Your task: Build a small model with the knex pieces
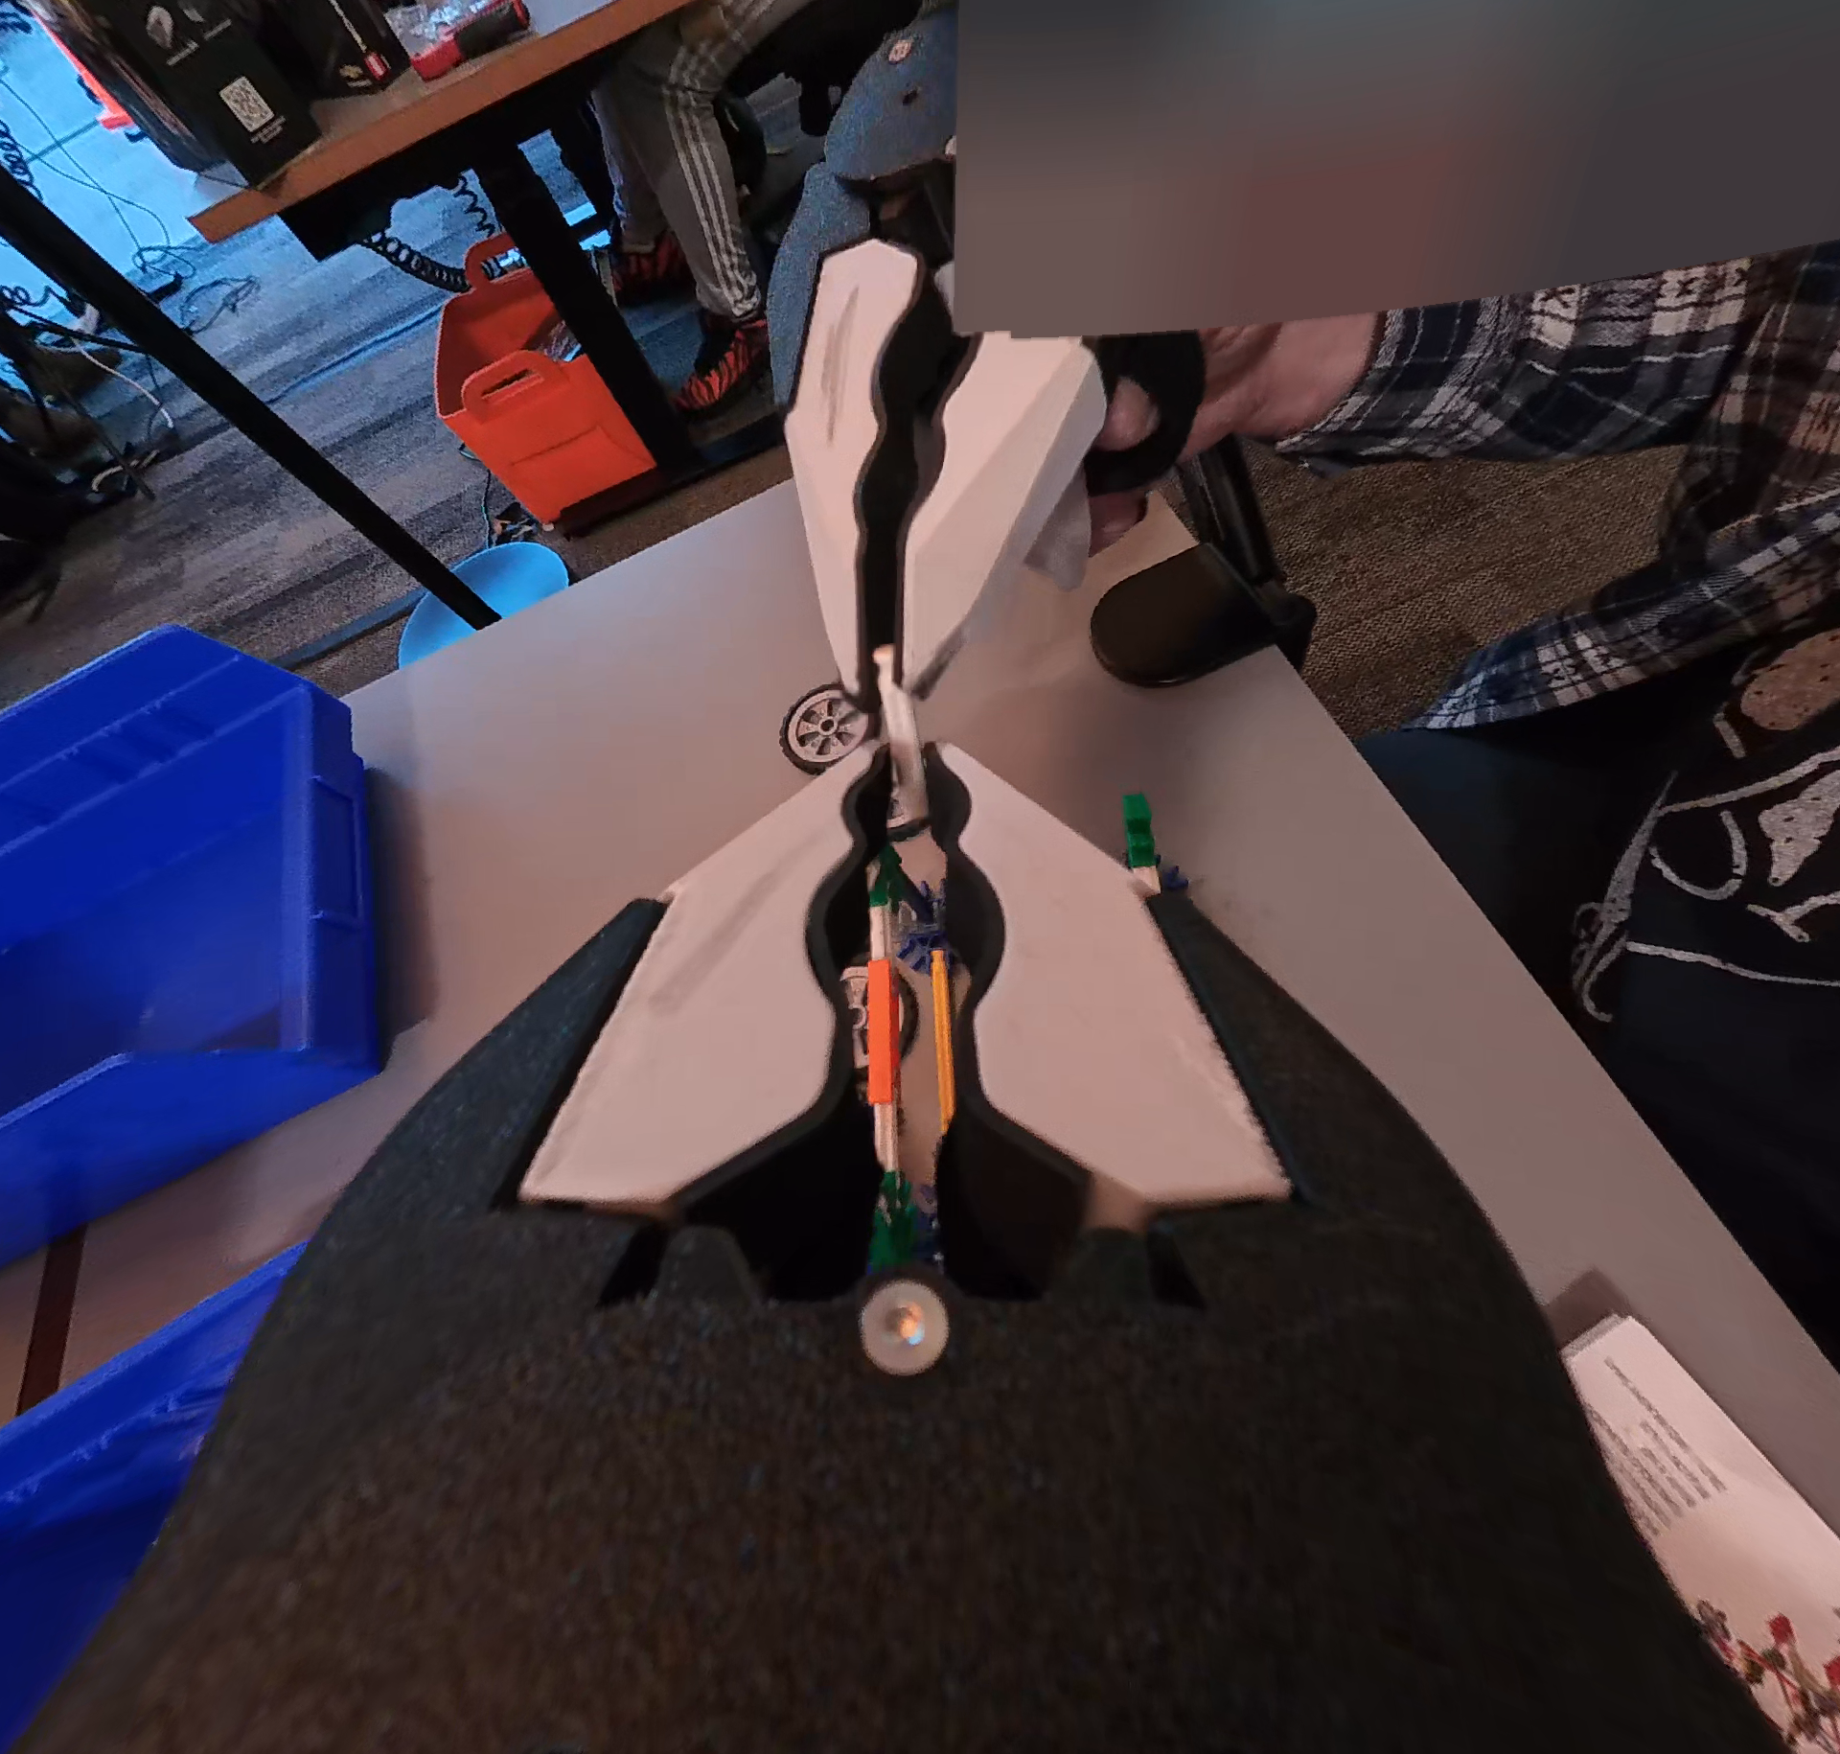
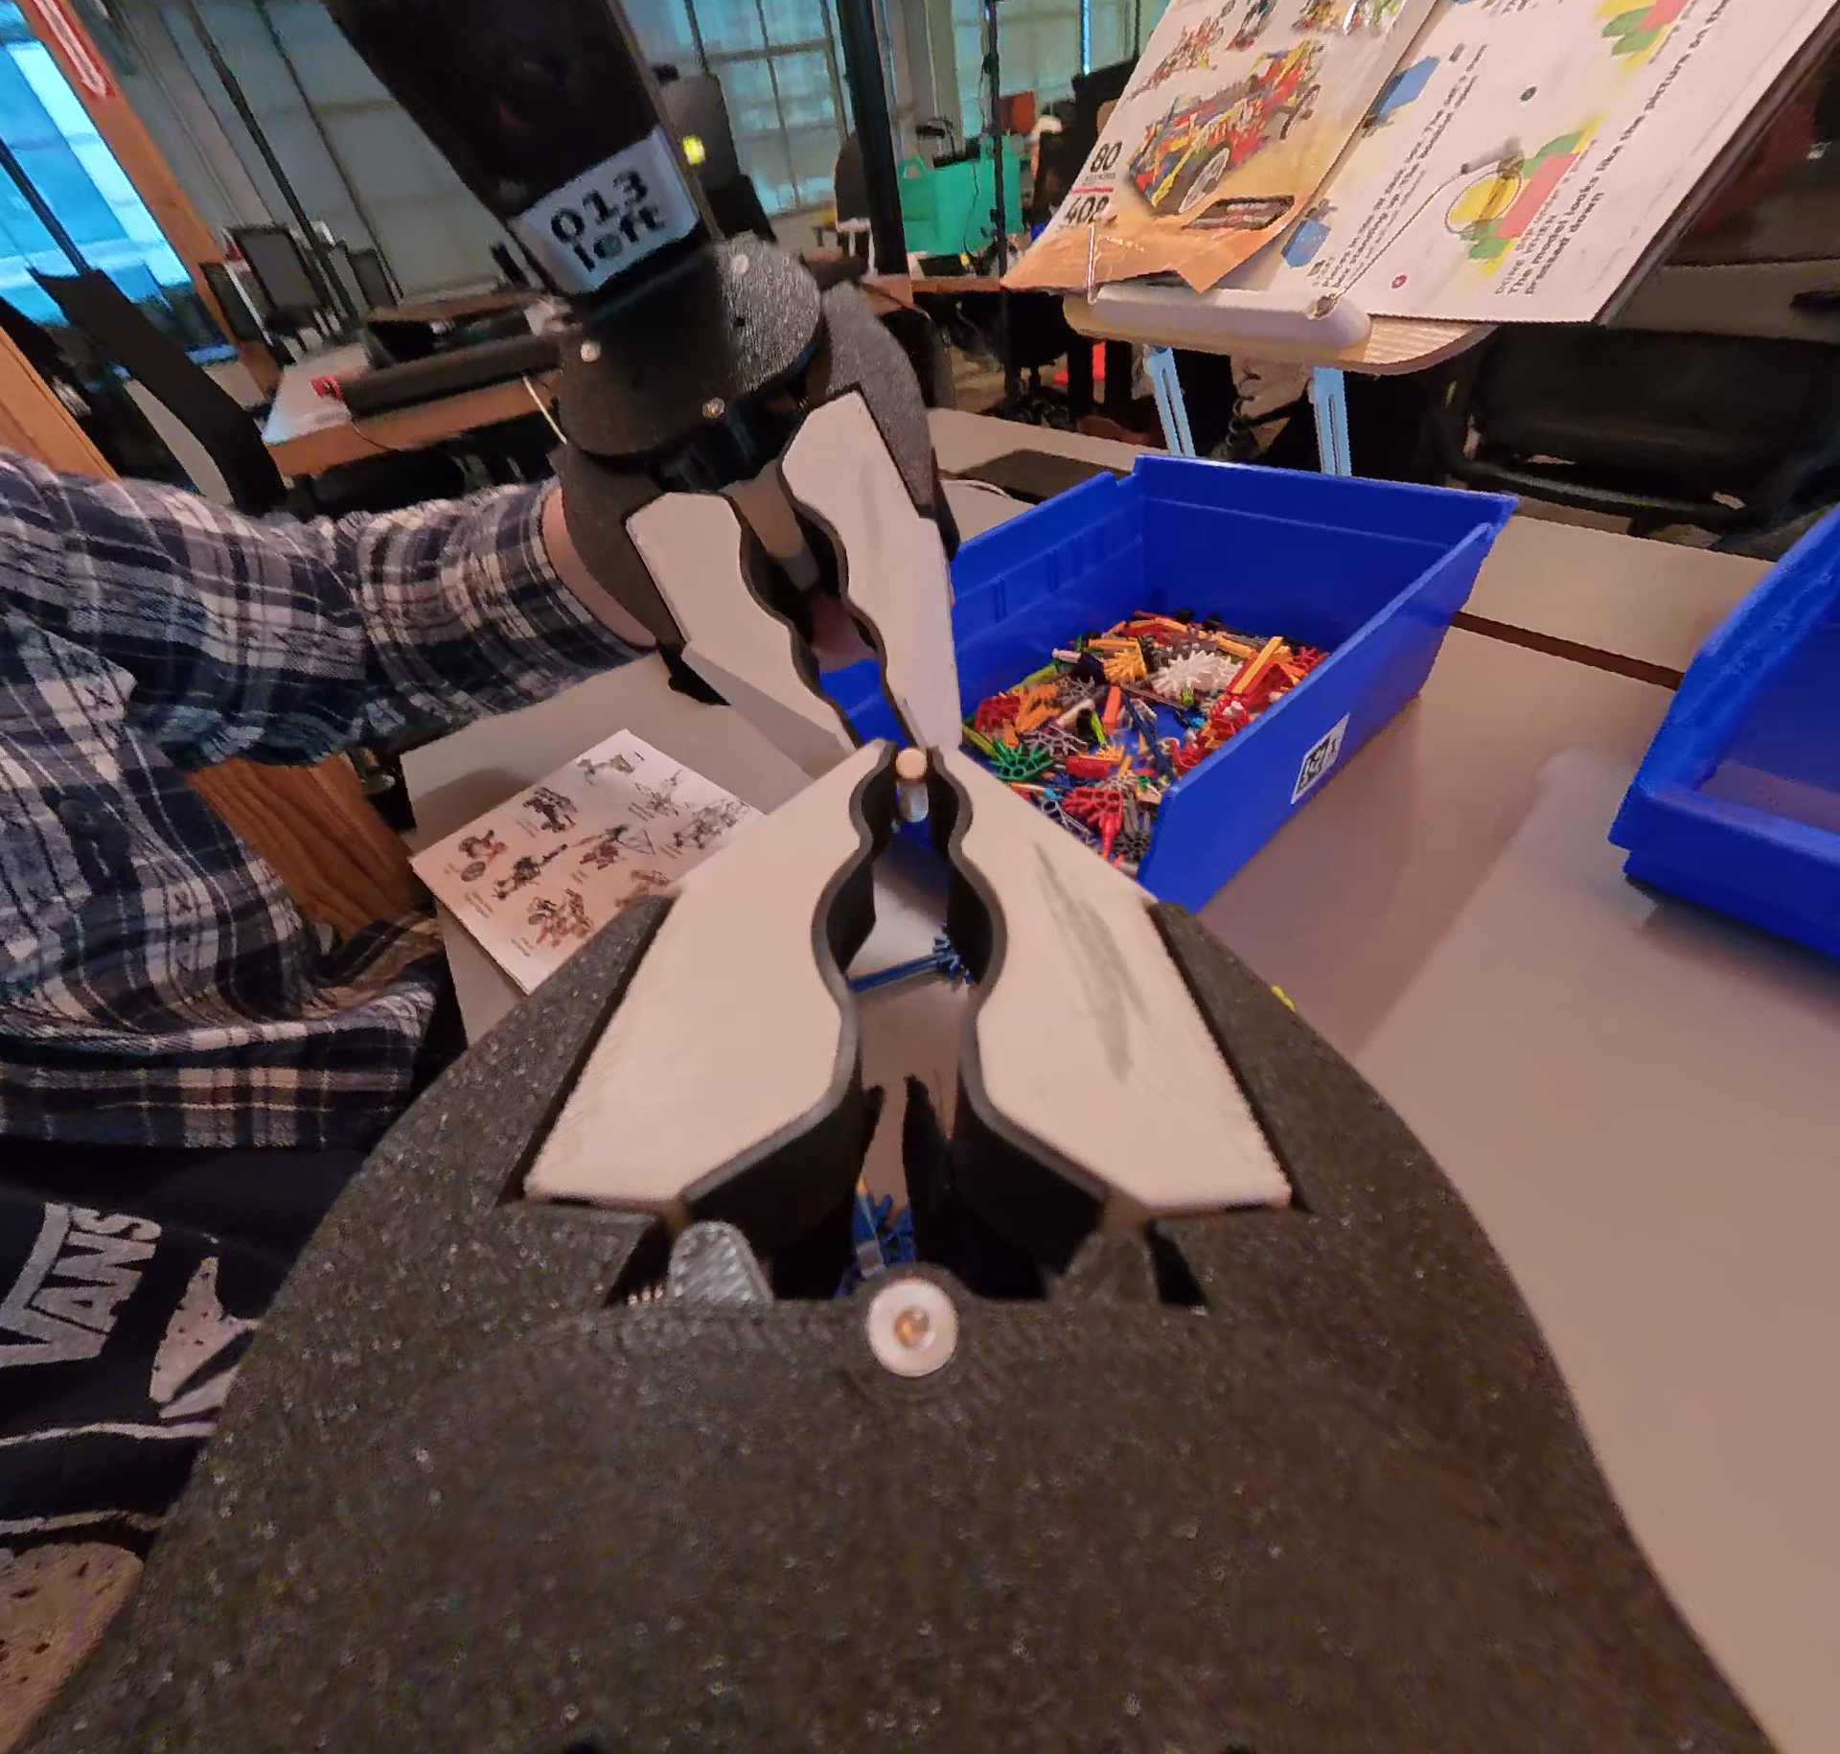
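My left gripper is shut on a short white rod at its fingertips. My right gripper comes down from above and is shut on the same rod's other end, tip to tip. In the right wrist view the right gripper pinches the rod's end, with the left gripper just beyond it. Below the left fingers lies a small model of white, orange and yellow rods with green and blue connectors. A grey wheel lies on the table next to the tips.
A blue bin full of coloured pieces stands on the grey table, with another blue bin to its right. Blue bins show at left. An instruction sheet lies by a person's plaid sleeve. A picture board stands behind. The tips of both grippers are at nearly the same place.
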Demonstrator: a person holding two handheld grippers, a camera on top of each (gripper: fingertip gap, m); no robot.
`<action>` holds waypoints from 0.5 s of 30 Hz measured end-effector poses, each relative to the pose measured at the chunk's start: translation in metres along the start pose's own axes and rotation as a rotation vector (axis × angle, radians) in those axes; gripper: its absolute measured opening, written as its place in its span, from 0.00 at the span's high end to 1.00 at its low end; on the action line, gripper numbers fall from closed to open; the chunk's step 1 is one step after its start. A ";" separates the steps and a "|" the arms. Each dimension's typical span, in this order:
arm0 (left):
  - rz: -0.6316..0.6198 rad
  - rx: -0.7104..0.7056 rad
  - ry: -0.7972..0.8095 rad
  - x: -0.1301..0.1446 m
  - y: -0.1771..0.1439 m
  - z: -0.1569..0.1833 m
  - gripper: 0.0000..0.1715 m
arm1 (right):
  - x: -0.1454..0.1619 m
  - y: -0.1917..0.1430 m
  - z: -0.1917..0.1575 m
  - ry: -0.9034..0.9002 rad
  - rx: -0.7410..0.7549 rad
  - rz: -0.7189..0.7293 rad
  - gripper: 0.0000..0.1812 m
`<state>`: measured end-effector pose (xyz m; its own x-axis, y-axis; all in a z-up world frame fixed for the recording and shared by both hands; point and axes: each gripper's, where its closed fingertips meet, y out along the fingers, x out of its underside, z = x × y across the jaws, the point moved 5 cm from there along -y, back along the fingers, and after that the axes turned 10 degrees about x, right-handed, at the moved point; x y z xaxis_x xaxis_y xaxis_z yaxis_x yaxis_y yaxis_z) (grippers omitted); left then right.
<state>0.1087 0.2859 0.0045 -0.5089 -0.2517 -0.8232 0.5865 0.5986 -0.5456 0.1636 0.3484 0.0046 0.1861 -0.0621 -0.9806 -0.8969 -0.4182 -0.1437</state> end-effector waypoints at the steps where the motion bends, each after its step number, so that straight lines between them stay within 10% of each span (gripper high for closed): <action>1: 0.005 -0.004 -0.001 0.000 0.000 0.000 0.96 | -0.001 -0.002 0.001 0.015 -0.005 0.014 0.97; 15: 0.066 0.022 -0.046 -0.002 0.001 0.001 0.98 | -0.001 -0.012 0.002 0.055 -0.037 0.056 0.97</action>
<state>0.1111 0.2868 0.0055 -0.4392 -0.2469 -0.8638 0.6318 0.5986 -0.4924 0.1734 0.3550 0.0073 0.1586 -0.1351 -0.9781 -0.8913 -0.4458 -0.0829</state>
